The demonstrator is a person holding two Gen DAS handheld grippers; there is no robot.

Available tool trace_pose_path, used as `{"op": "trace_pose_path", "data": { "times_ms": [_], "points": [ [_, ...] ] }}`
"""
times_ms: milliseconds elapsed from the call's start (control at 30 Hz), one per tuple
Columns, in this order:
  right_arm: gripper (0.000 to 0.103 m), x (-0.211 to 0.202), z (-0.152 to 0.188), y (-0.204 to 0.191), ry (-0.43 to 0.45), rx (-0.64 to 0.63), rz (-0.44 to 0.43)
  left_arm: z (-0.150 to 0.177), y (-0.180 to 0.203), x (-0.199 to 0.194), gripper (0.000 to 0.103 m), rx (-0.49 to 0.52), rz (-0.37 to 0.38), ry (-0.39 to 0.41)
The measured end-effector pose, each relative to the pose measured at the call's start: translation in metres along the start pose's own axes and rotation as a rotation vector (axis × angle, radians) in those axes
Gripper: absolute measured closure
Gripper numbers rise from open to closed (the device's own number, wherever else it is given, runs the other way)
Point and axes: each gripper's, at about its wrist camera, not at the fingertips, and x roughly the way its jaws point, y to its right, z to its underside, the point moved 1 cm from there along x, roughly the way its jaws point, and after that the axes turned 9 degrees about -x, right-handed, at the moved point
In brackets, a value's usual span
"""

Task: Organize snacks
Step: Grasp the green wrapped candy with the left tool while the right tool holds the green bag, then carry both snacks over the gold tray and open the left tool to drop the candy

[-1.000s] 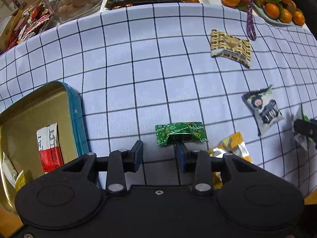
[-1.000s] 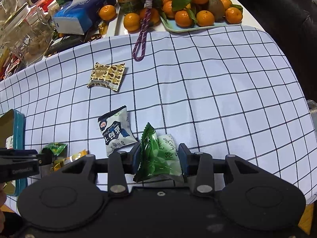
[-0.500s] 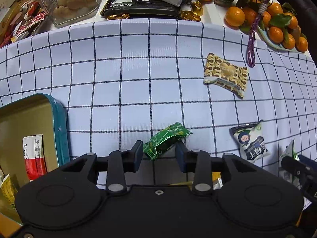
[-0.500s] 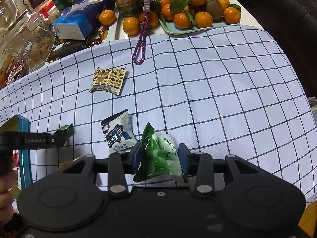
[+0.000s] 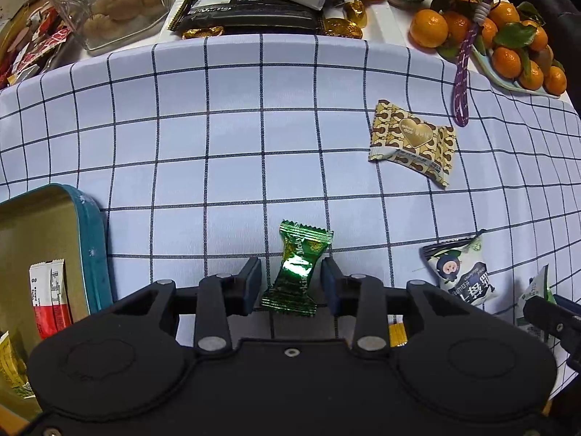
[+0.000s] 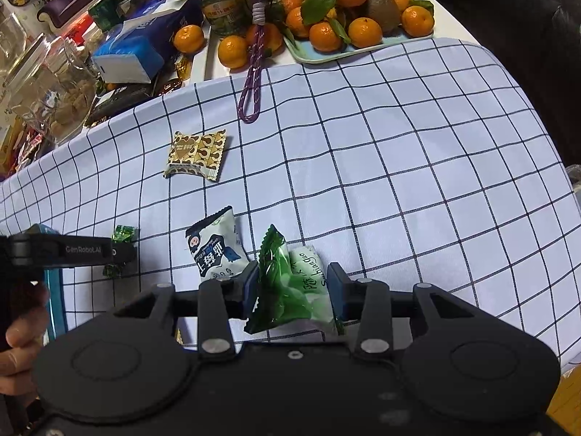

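Checked blue-and-white cloth (image 5: 232, 138) is covering the table. A left gripper (image 5: 290, 283) is pointing down at it, jaws closing around a green candy (image 5: 296, 269) lying between them, not yet squeezed. A right gripper (image 6: 292, 287) is also pointing down, pinching a green snack bag (image 6: 287, 287). A teal tin (image 5: 92, 247) with snacks inside is sitting at the left. A gold heart packet (image 5: 412, 141) and a white cartoon packet (image 6: 214, 249) are lying nearby. Oranges (image 6: 348, 18) are piling up at the back.
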Motion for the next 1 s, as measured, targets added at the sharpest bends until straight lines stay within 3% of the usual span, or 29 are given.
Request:
{"op": "trace_pose_path", "data": {
  "times_ms": [100, 200, 333, 667, 1000],
  "points": [
    [0.062, 0.002, -0.001, 0.007, -0.028, 0.055, -0.043, 0.000, 0.001, -0.001, 0.061, 0.000, 0.031, -0.002],
    [0.062, 0.004, -0.002, 0.015, -0.060, 0.112, -0.092, 0.000, 0.003, -0.001, 0.079, 0.001, 0.054, -0.008],
    [0.062, 0.005, -0.003, 0.025, -0.080, 0.180, -0.127, 0.001, 0.006, -0.004, 0.080, 0.007, 0.061, -0.003],
    [0.062, -0.001, -0.010, 0.041, -0.041, 0.266, -0.101, 0.003, 0.002, -0.027, 0.080, 0.011, 0.073, 0.036],
    [0.062, -0.007, -0.019, 0.031, -0.011, 0.291, -0.084, 0.006, -0.023, -0.047, 0.080, -0.034, 0.062, 0.075]
  ]
}}
